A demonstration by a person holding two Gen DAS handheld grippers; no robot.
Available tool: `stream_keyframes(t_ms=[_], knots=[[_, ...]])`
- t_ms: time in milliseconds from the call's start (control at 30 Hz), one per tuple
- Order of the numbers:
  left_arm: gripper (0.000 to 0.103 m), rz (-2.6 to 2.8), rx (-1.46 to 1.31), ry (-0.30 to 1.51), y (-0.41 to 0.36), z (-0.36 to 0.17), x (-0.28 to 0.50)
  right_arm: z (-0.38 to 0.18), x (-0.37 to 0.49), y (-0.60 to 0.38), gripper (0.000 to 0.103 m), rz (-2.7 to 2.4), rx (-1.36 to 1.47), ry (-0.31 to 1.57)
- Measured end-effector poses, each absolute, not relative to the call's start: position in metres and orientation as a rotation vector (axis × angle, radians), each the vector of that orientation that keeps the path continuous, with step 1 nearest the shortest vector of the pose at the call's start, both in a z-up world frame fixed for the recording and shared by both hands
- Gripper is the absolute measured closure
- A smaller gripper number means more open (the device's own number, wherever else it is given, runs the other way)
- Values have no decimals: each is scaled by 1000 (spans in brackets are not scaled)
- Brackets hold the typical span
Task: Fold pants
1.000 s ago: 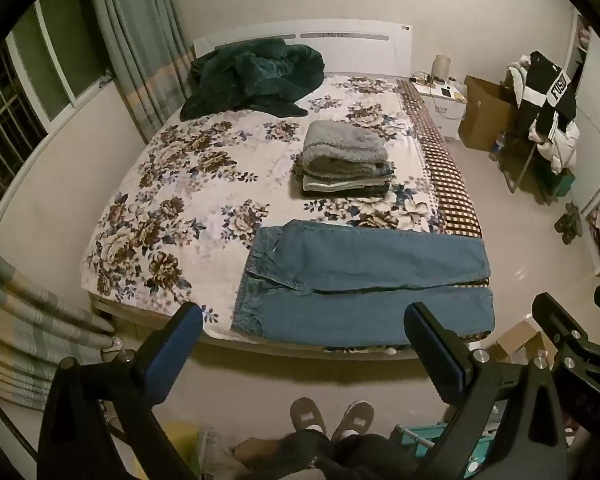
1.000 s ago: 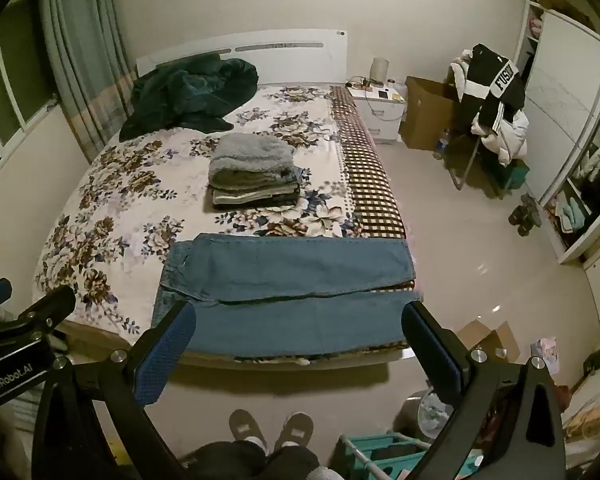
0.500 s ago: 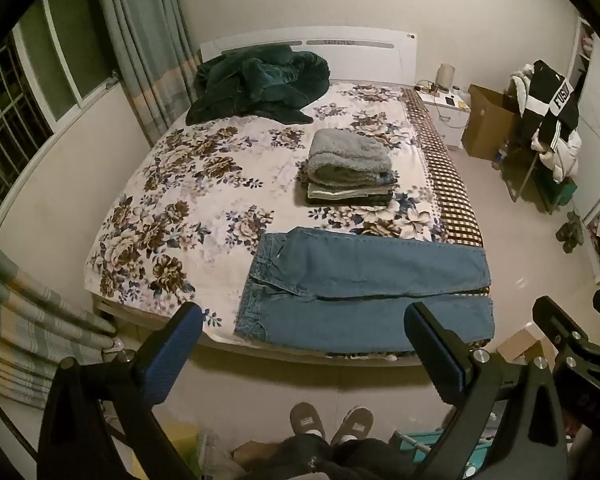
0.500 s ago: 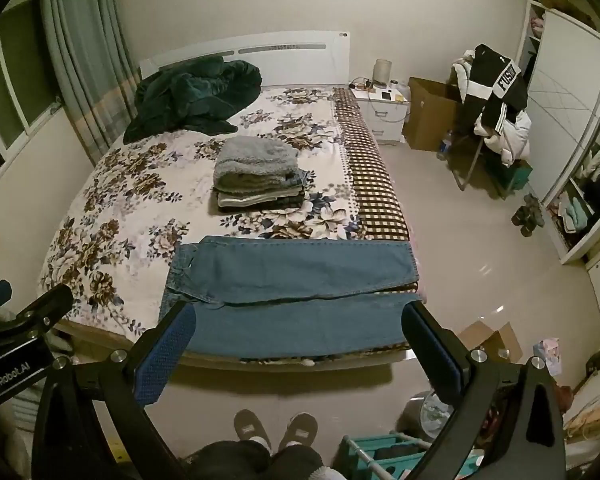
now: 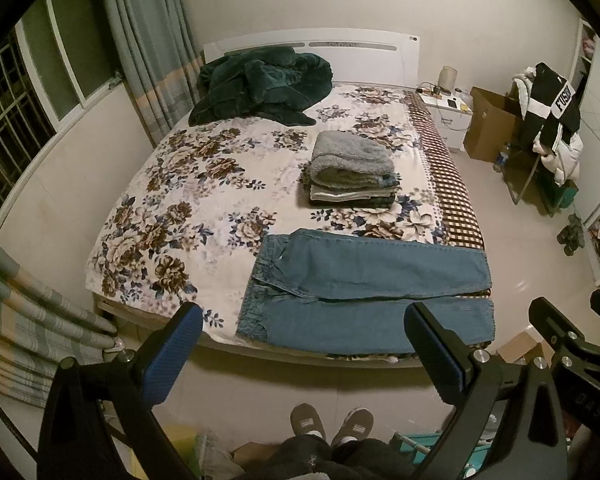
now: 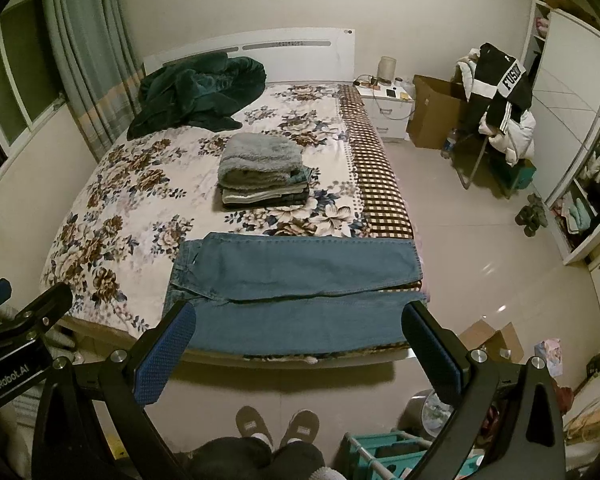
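Note:
Blue denim pants (image 5: 364, 292) lie flat across the near edge of the flowered bed (image 5: 204, 184), waist to the left, legs side by side to the right. They also show in the right wrist view (image 6: 296, 284). My left gripper (image 5: 304, 344) is open and empty, held back above the floor in front of the bed. My right gripper (image 6: 296, 340) is open and empty too, level with the pants' near edge and apart from them.
A stack of folded clothes (image 5: 352, 168) sits mid-bed behind the pants. A dark green blanket (image 5: 260, 84) is heaped by the headboard. A nightstand, cardboard box (image 6: 436, 116) and clothes-laden chair (image 6: 496, 116) stand right. Slippered feet (image 6: 276, 424) and a teal rack (image 6: 384, 456) are below.
Both cameras have drawn back and up slightly, so the bed sits lower and smaller in view. The pants have not moved. Both grippers stay open.

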State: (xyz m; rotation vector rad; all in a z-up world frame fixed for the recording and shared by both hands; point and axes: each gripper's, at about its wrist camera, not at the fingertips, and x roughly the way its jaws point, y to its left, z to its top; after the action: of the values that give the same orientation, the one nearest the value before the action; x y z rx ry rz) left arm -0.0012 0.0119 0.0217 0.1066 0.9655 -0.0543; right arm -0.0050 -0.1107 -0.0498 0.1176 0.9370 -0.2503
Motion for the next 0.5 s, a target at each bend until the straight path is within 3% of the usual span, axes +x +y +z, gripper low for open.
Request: stream_keyframes(t_ms=[500], knots=[[0, -53, 105, 962, 14, 26, 1, -49, -1, -109, 0, -247, 120, 945]])
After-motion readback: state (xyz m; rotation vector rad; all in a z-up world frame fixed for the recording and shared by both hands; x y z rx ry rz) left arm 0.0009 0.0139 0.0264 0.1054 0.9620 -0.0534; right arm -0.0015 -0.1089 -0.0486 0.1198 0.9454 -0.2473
